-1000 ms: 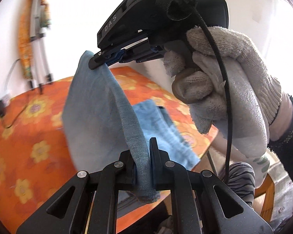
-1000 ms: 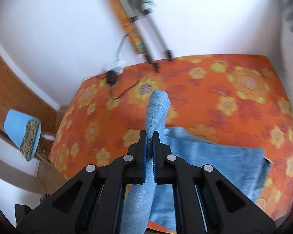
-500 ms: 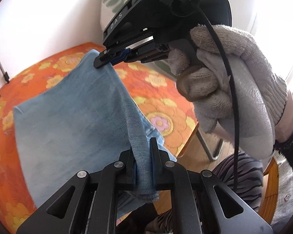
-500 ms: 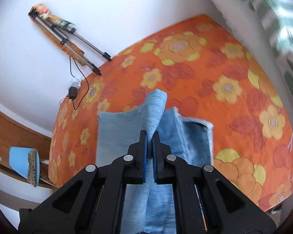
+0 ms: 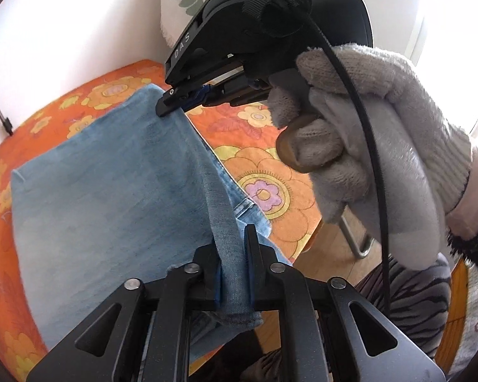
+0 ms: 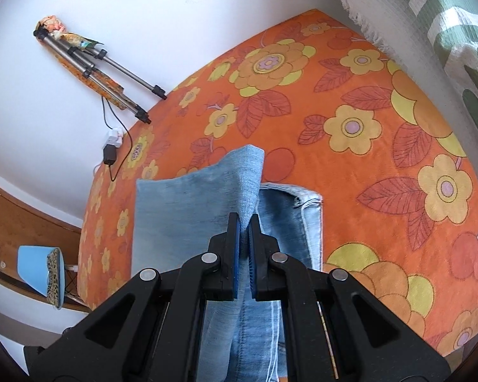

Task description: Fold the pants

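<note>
Left wrist only: gloved right hand (image 5: 376, 159)

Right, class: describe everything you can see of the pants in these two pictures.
The pants are light blue denim, faded, with a stitched hem and seams showing on the layer underneath. They lie partly folded on the orange flowered tablecloth, the upper layer lifted along one edge. The left gripper is shut on a bunched fold of that edge; the right gripper pinches another point of it, so the cloth runs taut between them. The lower layer rests flat on the cloth.
</note>
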